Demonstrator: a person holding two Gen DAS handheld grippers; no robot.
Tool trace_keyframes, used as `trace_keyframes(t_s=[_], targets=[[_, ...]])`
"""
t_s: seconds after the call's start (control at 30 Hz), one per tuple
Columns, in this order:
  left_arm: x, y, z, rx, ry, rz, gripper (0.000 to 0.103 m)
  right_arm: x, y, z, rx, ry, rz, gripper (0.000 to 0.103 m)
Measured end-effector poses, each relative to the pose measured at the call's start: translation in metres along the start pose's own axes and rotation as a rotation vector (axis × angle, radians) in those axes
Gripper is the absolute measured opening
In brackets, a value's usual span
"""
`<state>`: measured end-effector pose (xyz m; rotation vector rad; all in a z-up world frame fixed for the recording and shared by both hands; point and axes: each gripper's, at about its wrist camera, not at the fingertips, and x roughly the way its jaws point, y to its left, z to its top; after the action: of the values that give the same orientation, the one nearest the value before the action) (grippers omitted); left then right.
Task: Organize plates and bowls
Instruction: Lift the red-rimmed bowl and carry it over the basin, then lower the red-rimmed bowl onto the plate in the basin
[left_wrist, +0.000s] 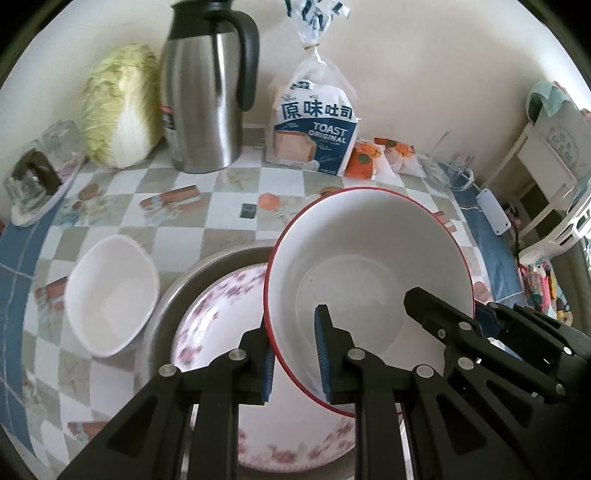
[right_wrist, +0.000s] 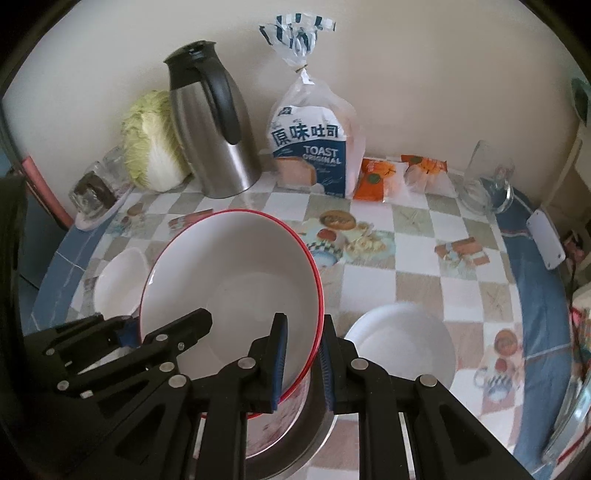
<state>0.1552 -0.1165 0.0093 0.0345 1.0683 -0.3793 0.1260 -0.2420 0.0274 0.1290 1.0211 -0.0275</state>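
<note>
A white bowl with a red rim is held tilted above a floral plate that lies in a steel pan. My left gripper straddles its left rim, jaws close around the wall. My right gripper straddles its right rim the same way; it shows in the left wrist view. A small white bowl sits left of the pan. A white plate lies to the right.
At the back stand a cabbage, a steel thermos jug, a toast bag, orange packets and glasses. A white remote lies at the table's right edge.
</note>
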Motion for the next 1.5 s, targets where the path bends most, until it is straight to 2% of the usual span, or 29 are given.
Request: trace_keyframes(t_s=[0.17, 0.43, 1.03, 1.5], targets=[[-0.017, 0.012, -0.018, -0.012, -0.018, 0.008, 0.020, -0.010, 0.011, -0.018, 0.043, -0.014, 0.046, 0.019], [-0.023, 0.035, -0.035, -0.036, -0.011, -0.003, 0.020, -0.013, 0.032, -0.037, 0.103, -0.031, 0.062, 0.019], [0.007, 0.040, -0.039, -0.055, 0.059, -0.024, 0.020, 0.015, 0.028, -0.057, 0.159, 0.015, 0.054, 0.019], [0.017, 0.036, -0.038, -0.048, 0.090, -0.016, 0.020, 0.026, 0.021, -0.058, 0.191, 0.048, 0.061, 0.019]])
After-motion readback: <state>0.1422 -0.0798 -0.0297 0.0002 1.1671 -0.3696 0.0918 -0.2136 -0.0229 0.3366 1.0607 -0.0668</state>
